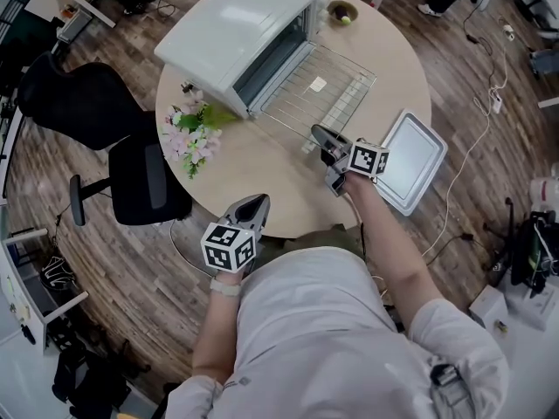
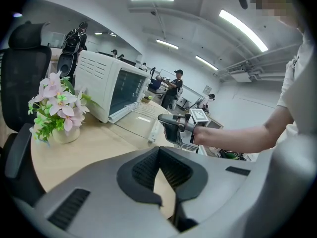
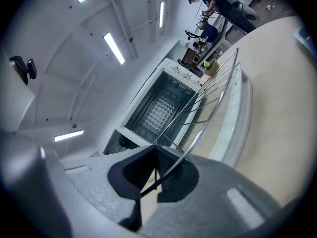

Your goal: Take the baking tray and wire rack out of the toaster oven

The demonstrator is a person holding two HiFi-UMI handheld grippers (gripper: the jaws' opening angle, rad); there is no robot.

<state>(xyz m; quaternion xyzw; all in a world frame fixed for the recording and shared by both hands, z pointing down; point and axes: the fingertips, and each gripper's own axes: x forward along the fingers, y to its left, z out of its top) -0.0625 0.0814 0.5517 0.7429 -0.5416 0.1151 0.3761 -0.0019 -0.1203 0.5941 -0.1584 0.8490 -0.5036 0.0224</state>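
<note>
1 of 2 out: baking tray point(image 1: 415, 157) lies on the counter point(image 1: 262, 171). My right gripper's point(image 1: 319, 134) fingers clamp the wire rack point(image 1: 323, 85), part-drawn from the toaster oven point(image 1: 240, 24); left gripper point(image 1: 259, 202) closed, empty.

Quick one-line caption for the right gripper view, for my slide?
Right gripper shut on the wire rack at its front rod, with the open toaster oven ahead.

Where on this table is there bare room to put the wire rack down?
Widest bare patch: the near side of the table, between the flowers and the right gripper. A narrower strip lies between wire rack and baking tray. Crowded in front of the toaster oven.
</note>
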